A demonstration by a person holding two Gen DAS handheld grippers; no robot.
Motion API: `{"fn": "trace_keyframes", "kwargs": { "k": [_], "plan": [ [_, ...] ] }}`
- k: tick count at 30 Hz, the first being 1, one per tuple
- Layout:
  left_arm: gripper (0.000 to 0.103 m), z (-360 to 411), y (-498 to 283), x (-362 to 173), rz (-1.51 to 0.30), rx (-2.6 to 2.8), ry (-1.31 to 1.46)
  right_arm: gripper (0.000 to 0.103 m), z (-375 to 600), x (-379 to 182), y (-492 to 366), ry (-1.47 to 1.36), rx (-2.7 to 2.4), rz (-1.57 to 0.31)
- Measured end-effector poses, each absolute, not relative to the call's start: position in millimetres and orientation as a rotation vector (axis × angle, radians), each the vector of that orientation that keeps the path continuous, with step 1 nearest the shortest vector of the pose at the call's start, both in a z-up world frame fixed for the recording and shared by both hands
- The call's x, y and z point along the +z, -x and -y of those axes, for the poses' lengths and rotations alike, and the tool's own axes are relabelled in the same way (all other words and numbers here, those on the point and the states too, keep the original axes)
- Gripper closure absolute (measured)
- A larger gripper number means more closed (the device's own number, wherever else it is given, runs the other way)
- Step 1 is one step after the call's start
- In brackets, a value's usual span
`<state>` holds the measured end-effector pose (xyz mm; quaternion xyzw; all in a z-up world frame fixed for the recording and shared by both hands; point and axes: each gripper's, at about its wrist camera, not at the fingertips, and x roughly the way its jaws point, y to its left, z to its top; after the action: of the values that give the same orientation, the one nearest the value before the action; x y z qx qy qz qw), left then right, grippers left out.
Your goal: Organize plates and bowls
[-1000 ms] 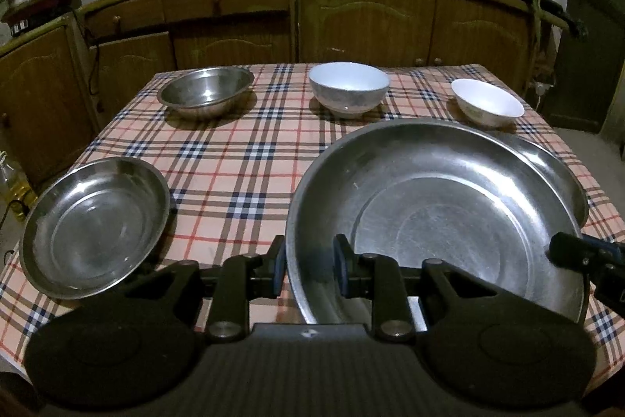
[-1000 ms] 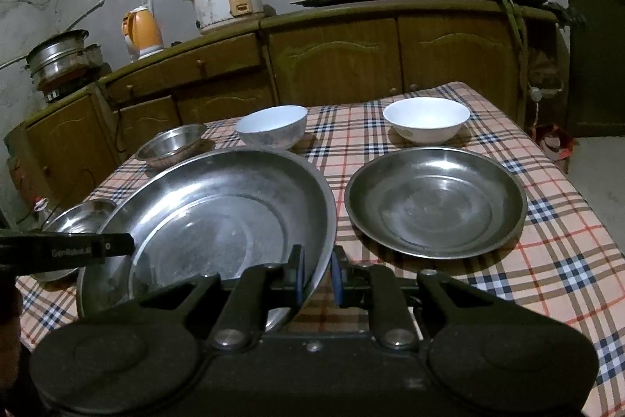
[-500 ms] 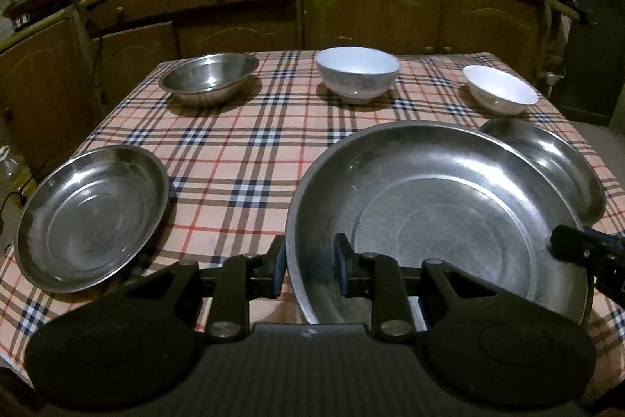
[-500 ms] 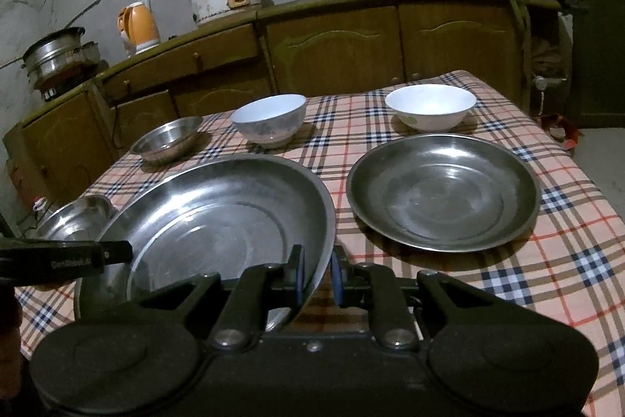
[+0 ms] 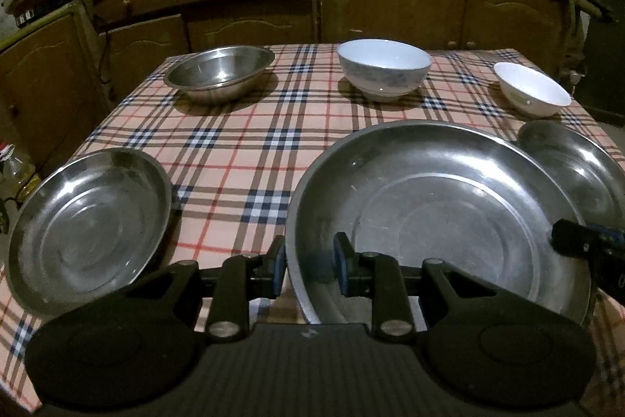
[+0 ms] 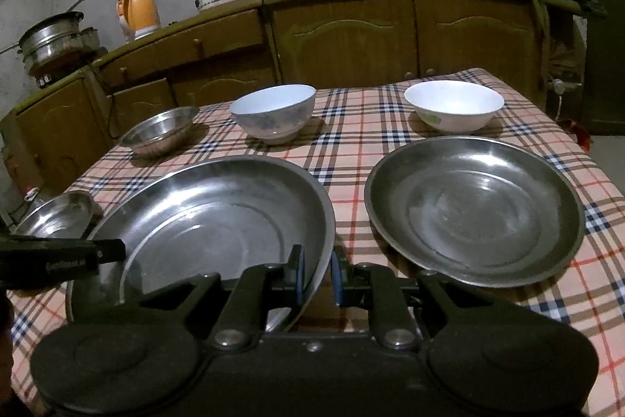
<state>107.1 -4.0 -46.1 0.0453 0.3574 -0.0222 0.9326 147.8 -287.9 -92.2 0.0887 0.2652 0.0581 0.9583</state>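
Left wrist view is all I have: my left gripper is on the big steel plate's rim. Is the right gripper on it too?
Observer: Yes. The right gripper is shut on the near rim of the big steel plate.
Operator: The plate behind it on the right is half hidden. Anything in it?
Observer: No, the right-hand plate is empty and lies flat on the table.
Operator: Do the two plates touch?
Observer: No; checked cloth shows between their rims.
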Motion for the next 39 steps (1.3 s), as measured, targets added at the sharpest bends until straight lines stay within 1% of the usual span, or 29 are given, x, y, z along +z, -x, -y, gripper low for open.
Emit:
{"fn": "trace_keyframes", "kwargs": {
  "k": [15,34,36,38,39],
  "plan": [
    [0.077,6,-143,-55,-0.740,-0.047,-0.106,0.083,287,-107,-187,-0.204,0.111,-0.569],
    [0.076,8,-161,-67,-0.757,-0.048,-0.095,0.082,285,-118,-201,-0.201,0.102,-0.587],
    [0.076,8,-163,-68,-0.763,-0.046,-0.093,0.081,285,-118,-201,-0.196,0.103,-0.588],
    [0.074,7,-163,-69,-0.769,-0.048,-0.085,0.077,284,-118,-200,-0.187,0.109,-0.587],
    [0.073,6,-163,-69,-0.774,-0.050,-0.078,0.077,283,-117,-199,-0.183,0.106,-0.585]
  ]
}}
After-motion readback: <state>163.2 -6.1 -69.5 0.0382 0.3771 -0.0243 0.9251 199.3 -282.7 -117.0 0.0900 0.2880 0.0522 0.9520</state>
